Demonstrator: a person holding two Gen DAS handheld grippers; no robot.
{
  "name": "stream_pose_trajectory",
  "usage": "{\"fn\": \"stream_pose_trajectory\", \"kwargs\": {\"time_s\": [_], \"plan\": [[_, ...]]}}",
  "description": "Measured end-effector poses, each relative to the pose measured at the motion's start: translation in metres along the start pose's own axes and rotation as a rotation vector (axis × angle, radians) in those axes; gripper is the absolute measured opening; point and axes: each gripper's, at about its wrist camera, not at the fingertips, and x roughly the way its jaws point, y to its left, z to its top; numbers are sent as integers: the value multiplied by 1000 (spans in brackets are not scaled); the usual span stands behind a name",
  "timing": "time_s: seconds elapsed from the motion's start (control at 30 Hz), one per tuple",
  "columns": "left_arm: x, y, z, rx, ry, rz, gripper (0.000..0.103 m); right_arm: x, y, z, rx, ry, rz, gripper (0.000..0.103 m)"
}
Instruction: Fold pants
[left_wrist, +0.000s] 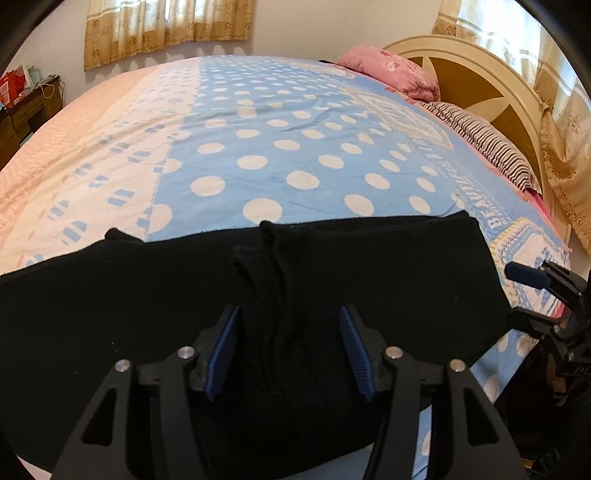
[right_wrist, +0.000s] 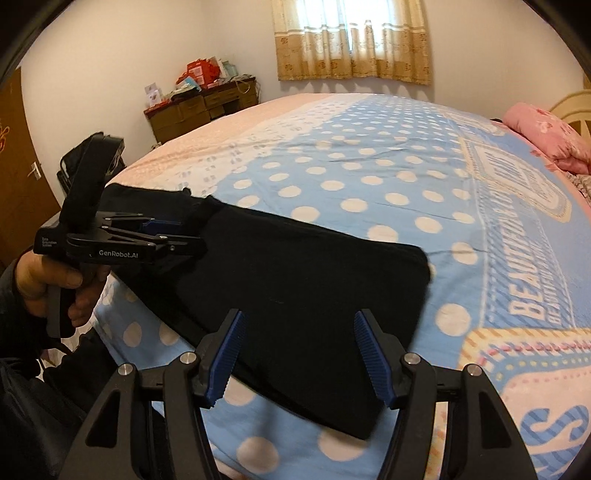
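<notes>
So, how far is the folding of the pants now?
The black pants already lie folded into a flat rectangle on the bedspread. Nothing is in hand: the left gripper and right gripper are both open. At most another fold may remain.

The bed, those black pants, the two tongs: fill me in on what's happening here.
A person is folding black pants on a bed with polka-dot bedding, holding tongs in each hand. The pants lie folded into a compact rectangle near the bed's edge. The left tongs are open above the pants, gripping nothing. The right tongs are open too, over the other end. Neither pair holds the cloth right now.
</notes>
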Motion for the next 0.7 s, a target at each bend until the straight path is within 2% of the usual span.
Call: {"fn": "stream_pose_trajectory", "kwargs": {"time_s": [0.17, 0.3, 0.5, 0.63, 0.7], "plan": [[-2, -1, -1, 0, -3, -2, 68, 16, 30, 10, -94, 33, 19, 63], [-18, 11, 2, -19, -55, 2, 71, 22, 52, 21, -142, 26, 52, 60], [-55, 64, 4, -127, -162, 73, 80, 36, 84, 33, -200, 22, 111, 55], [-70, 101, -5, -193, -181, 133, 80, 52, 110, 33, -260, 38, 138, 46], [-74, 117, -13, -226, -174, 162, 81, 62, 126, 31, -304, 54, 139, 45]]}}
